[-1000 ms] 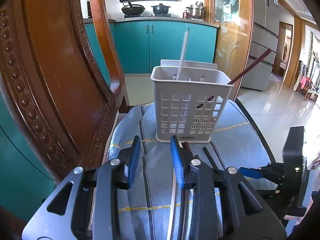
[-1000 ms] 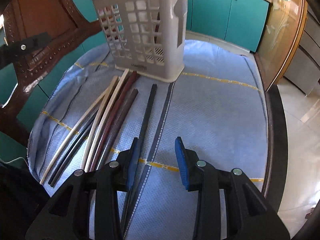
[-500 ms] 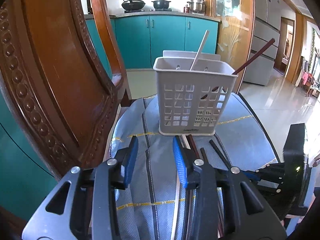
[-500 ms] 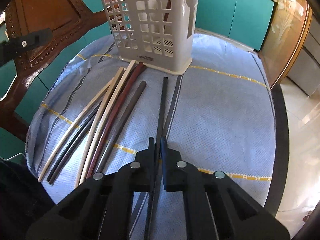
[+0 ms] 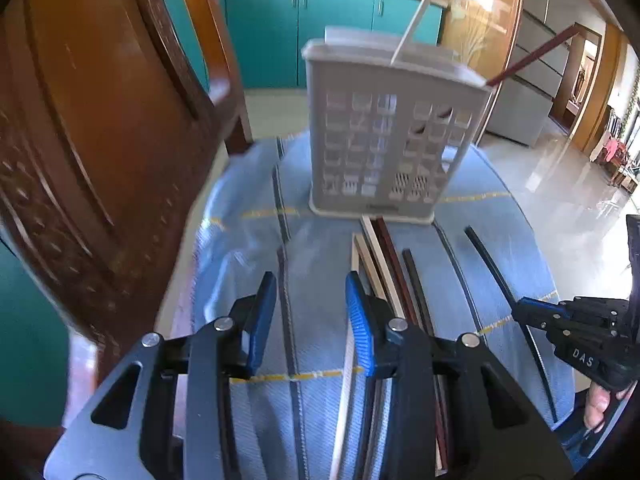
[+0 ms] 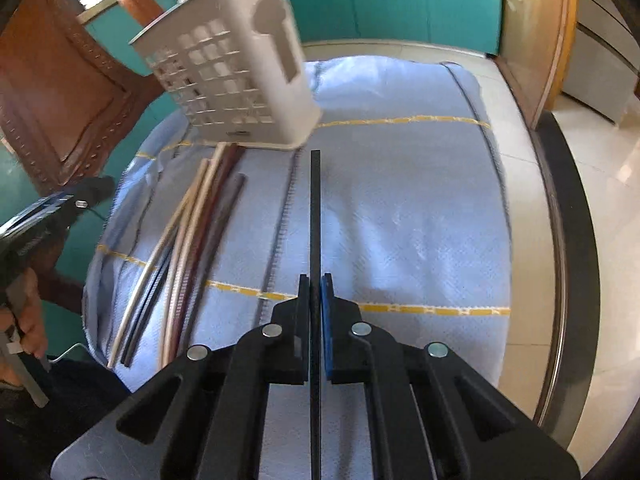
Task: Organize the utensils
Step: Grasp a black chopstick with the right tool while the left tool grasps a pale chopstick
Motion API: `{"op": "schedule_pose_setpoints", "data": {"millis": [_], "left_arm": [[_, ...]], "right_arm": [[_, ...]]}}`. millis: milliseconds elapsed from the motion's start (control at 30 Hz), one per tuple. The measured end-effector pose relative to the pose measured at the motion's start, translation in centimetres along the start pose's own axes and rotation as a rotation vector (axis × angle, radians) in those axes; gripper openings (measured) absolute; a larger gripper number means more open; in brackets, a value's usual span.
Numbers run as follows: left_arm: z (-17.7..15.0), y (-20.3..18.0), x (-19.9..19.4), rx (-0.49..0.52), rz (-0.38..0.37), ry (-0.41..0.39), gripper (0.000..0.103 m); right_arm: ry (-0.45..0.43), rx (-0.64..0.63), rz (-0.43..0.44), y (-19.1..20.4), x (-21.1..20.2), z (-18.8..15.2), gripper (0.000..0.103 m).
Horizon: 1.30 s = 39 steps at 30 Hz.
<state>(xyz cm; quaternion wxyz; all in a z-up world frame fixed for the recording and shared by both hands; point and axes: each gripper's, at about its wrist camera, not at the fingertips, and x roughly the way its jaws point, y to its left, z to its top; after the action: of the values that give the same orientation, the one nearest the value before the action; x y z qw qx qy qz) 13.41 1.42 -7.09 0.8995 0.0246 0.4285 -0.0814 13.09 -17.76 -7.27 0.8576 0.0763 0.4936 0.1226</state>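
**A:** Nearest first: what has the right gripper [image 6: 315, 280] got?

**B:** Its jaws are pinched almost together on a black chopstick [image 6: 315, 208], which runs straight out toward twelve o'clock above the blue cloth [image 6: 420, 200].

**A:** And the left gripper [image 5: 310, 312]?

**B:** Spread wide with nothing between the blue pads [image 5: 358, 320] (only cloth shows in the gap).

**A:** The other utensils?

**B:** In the right wrist view, a loose bundle of chopsticks [image 6: 192, 240] lies on the cloth at about ten o'clock, pale, dark red and black ones side by side, their far ends near the holder's base.

**A:** Farther out?

**B:** The white slotted utensil holder [image 5: 392, 136] stands on the cloth at twelve o'clock in the left view. A pale stick [image 5: 412, 24] and a dark red one [image 5: 532, 56] lean out of its top toward one and two o'clock; motion blur leaves the compartments unclear. A carved wooden chair [image 5: 100, 120] rises at nine o'clock.
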Motion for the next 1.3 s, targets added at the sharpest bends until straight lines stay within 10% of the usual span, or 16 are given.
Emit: {"op": "schedule_pose_setpoints", "data": {"millis": [300,1067,1167,1300], "left_arm": [[-0.4,-0.2,2.6,-0.005,-0.015,0.084,0.037],[3.1,-2.4,10.3,0.018,-0.009,0.164,0.036],[3.6,-2.5,10.6,0.014,-0.004,0.158,0.02],[3.7,-2.2,10.5,0.009,-0.013,0.154,0.007]], "right_arm": [[-0.021,-0.081,-0.056,2.7,1.3,0.7,0.03],[-0.024,-0.077,-0.173,2.0,4.1,2.2,0.032],[-0.025,-0.075,-0.169,2.1,4.3,2.4,0.007],[-0.022,-0.058,-0.121,1.6,3.9,2.4,0.006]]}}
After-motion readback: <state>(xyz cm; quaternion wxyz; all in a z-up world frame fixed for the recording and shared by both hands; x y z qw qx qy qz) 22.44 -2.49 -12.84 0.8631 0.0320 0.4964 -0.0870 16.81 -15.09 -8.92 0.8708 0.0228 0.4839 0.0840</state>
